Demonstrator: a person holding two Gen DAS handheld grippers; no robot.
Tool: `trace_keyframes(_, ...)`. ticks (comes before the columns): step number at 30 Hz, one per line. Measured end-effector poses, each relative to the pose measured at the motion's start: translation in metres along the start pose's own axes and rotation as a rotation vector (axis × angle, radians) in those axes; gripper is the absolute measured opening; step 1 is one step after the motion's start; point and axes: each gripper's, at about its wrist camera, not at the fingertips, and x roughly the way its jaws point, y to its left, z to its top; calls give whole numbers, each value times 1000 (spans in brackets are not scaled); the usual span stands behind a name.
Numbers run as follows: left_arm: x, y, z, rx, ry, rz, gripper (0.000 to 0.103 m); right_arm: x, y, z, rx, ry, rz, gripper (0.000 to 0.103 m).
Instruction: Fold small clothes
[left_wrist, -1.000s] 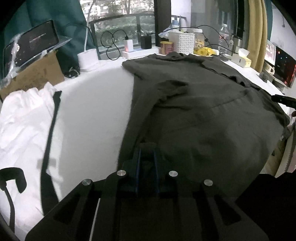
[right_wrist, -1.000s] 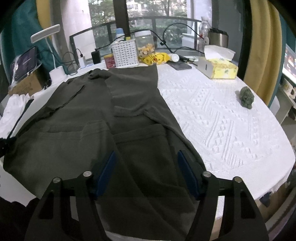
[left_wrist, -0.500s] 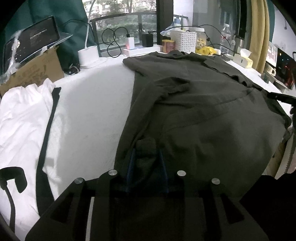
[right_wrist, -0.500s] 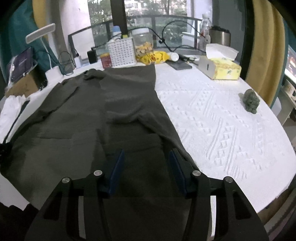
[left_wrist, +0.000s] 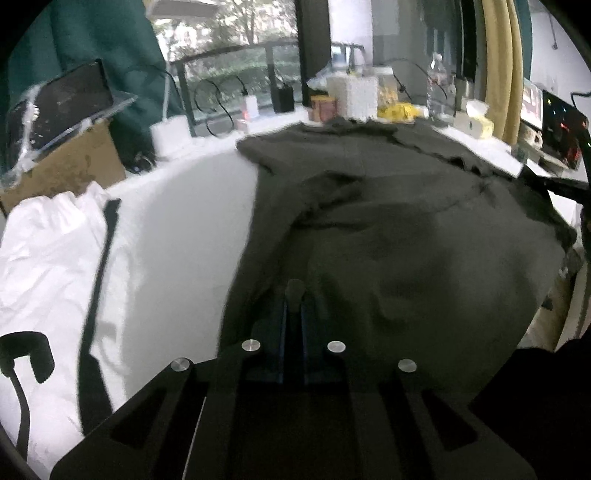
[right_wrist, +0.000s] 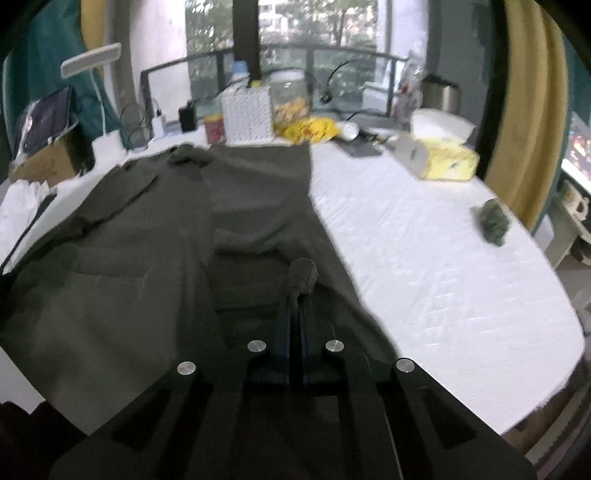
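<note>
1. Along the near edge of the bench (right_wrist: 424, 258), the dark olive garment (right_wrist: 147, 277) lies spread flat, its long axis running from me straight toward the far edge where the white perforated basket (right_wrist: 248, 114) and the yellow tissue box (right_wrist: 443, 158) stand.
2. My right claw (right_wrist: 295, 295) has just been closing, and its jaws are now clamped on a pinch of the garment's hem, a small tuft of cloth standing up between the tips, on the side nearer the bare quilted part of the bench.
3. My left claw (left_wrist: 294, 299) has likewise just been closing and is pressed together on the hem at the garment's opposite near corner, toward the white garment (left_wrist: 48, 251) heaped at the bench's left edge.
4. Both claws sit at the near end, so the whole length of the garment lies ahead of them; neither hand is nearer the far end.
5. I judge the coming move to be carrying this near hem forward along that long axis to halve the garment.
6. Uneven lift between my hands would skew the fold.
</note>
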Motion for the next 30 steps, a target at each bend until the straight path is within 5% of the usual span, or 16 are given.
trace_keyframes(11,-49,17,24,-96,-171,22,4,-44,-9,8,15,-87,-43,4)
trace_keyframes(30,-77,36,61,-140,-311,51,4,-94,-16,35,28,-224,-76,4)
